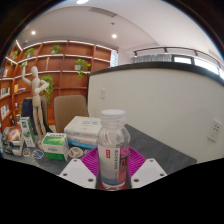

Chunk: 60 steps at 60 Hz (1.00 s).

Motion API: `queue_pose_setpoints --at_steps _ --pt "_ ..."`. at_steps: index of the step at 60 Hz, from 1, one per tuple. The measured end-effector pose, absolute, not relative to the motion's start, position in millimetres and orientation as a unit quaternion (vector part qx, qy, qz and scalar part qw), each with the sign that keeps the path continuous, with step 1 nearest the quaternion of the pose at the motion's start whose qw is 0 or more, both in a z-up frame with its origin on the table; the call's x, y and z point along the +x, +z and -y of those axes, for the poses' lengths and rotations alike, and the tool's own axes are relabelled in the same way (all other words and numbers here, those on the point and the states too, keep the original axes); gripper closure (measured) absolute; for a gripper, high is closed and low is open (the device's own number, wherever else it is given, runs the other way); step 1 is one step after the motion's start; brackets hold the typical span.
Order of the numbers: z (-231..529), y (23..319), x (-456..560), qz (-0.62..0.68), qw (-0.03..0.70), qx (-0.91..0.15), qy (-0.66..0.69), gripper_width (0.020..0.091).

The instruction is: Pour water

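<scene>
A clear plastic water bottle with a white cap and a red-and-white label stands upright between my fingers. My gripper is shut on the bottle, its magenta pads pressing on both sides of the lower body. The bottle seems lifted above the grey table. I see no cup or other vessel for water.
To the left on the table lie a white tissue box, a green-and-white box and small items. A wooden mannequin stands at the far left before wooden shelves. A white partition rises behind the table.
</scene>
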<state>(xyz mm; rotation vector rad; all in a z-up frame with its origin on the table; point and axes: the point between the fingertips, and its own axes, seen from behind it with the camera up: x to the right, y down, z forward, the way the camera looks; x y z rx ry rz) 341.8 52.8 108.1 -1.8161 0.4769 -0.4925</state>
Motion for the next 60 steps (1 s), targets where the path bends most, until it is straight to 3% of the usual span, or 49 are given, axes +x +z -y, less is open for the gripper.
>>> queue_pose_setpoints --at_steps 5,12,23,31,34,45,60 --pt "-54 91 345 -0.21 0.563 -0.775 -0.196 0.0724" --pt "-52 96 345 -0.219 0.593 -0.755 -0.176 0.0724" --pt "-46 96 343 -0.22 0.611 -0.746 -0.148 0.0594" --pt "-47 90 319 -0.189 0.606 -0.765 -0.114 0.0333" --pt "-41 89 311 -0.179 0.6 -0.772 -0.11 0.0274" --pt "4 94 275 -0.149 0.586 -0.79 -0.104 0.0273" --pt "51 147 221 -0.128 0.611 -0.777 -0.079 0.0268"
